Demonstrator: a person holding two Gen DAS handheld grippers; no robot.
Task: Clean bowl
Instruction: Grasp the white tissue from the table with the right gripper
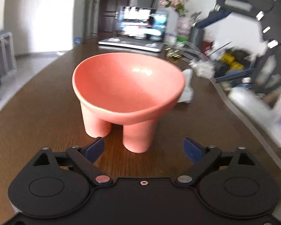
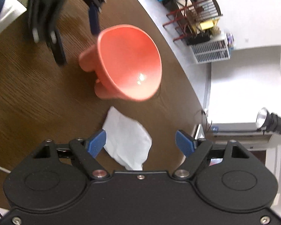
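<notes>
Left wrist view: the left hand-held gripper (image 1: 143, 149) stands spread apart and empty just short of the footed pink bowl (image 1: 128, 88) on the brown tabletop (image 1: 37, 112). The right hand-held gripper (image 2: 140, 142), likewise apart, hovers over a white tissue (image 2: 128, 138) beside the bowl.

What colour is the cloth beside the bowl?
White; the cloth shows best in the right wrist view.

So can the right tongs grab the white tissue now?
Probably yes. The right tongs are open, and the white tissue lies flat on the table between them, uncovered, beside the pink bowl.
</notes>
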